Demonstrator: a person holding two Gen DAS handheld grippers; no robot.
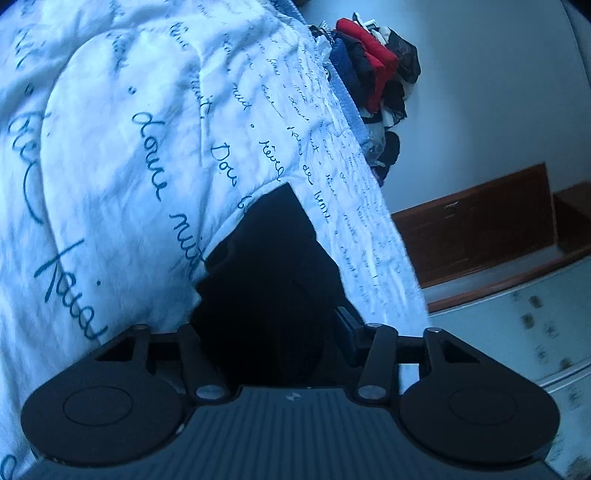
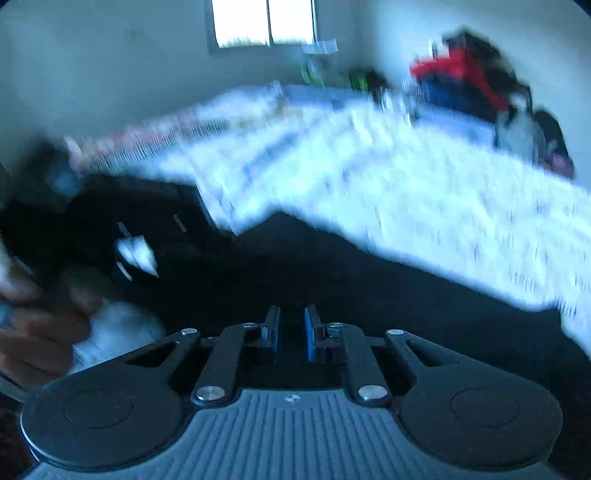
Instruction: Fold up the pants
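The black pants [image 1: 266, 266] lie on a white bed cover [image 1: 129, 147] printed with blue handwriting. My left gripper [image 1: 273, 325] has a thick bunch of the pants filling its gap. The cloth hides its left finger, and the right finger [image 1: 349, 326] touches the cloth's edge. The right wrist view is badly blurred. In it my right gripper [image 2: 291, 328] has its blue pads almost together, with the dark pants [image 2: 332, 277] spreading ahead of them and cloth in the narrow gap. A white tag [image 2: 136, 254] shows on the pants at the left.
A pile of red, blue and black clothes [image 1: 373, 74] sits at the bed's far end, and is also seen as the pile [image 2: 469, 74]. A person's hand [image 2: 37, 332] is at the left. Beside the bed edge runs a brown wooden ledge [image 1: 480, 229]. A bright window [image 2: 266, 22] is in the far wall.
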